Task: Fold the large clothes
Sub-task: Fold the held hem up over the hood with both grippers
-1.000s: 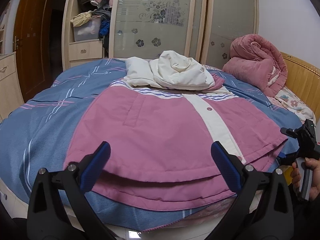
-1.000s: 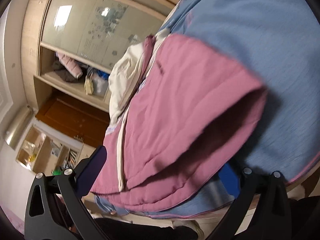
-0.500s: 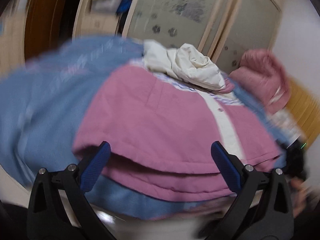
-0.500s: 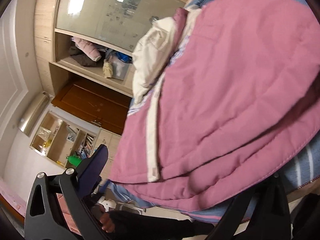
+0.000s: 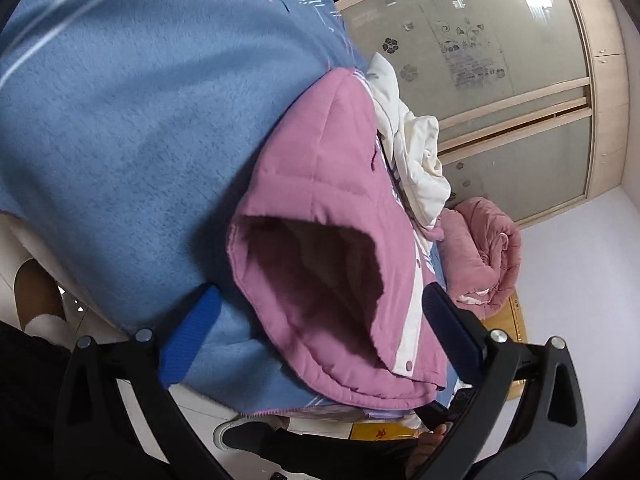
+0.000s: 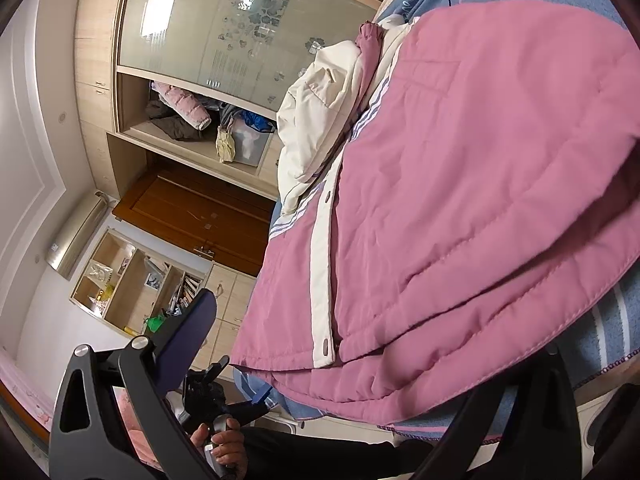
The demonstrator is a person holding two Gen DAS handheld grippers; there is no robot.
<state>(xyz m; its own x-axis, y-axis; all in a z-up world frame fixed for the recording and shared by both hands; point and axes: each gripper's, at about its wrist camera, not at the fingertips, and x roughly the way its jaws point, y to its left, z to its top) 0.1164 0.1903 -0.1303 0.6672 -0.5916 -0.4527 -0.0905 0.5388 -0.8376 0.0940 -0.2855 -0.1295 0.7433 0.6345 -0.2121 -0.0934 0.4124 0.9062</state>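
Note:
A large pink quilted jacket with a white snap placket and a cream hood lies on the blue blanket of the bed. My left gripper is open, its blue pads on either side of the jacket's left hem corner, which gapes open. My right gripper is open at the jacket's right hem; its left finger shows, the right one is hidden under the fabric. Both views are rolled sideways.
A rolled pink quilt lies at the bed's far side. A wardrobe with frosted sliding doors and an open shelf of clothes stands behind. A brown door and shelves are beyond. The bed's edge lies just below the hem.
Both grippers have rolled sideways and moved in close to the hem corners. The left gripper went from facing the whole jacket to straddling its left hem corner.

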